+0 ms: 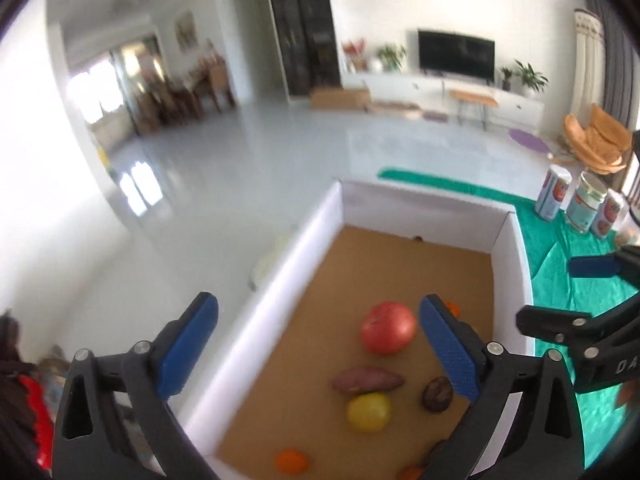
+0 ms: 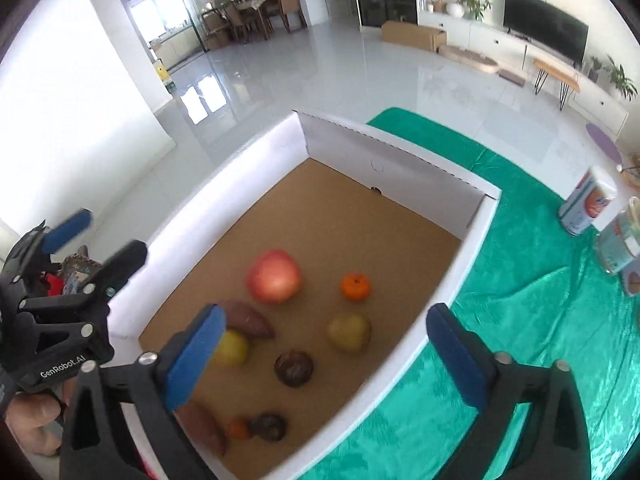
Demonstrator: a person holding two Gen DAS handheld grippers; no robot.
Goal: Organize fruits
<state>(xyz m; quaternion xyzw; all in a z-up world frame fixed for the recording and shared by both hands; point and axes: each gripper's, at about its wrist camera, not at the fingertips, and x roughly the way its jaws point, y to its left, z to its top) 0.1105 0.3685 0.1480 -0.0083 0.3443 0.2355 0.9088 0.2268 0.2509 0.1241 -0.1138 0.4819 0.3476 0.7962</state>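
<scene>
Glossy pale floor, white walls, dark television, distant dining table, bright daylight.

A green cloth covers the table; tins stand far right, a television beyond.

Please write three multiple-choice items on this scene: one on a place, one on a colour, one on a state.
1. Where does the big red apple lie?
A. in the white box
B. on the green cloth
C. on the floor

2. What colour is the cloth under the box?
A. grey
B. green
C. brown

3. How stands the right claw?
A. shut on the apple
B. shut on nothing
C. open, holding nothing

Answers: 1 A, it rests on the box's brown bottom; 2 B, green folds spread beside the box; 3 C, its blue pads stand wide apart above the fruit.
</scene>
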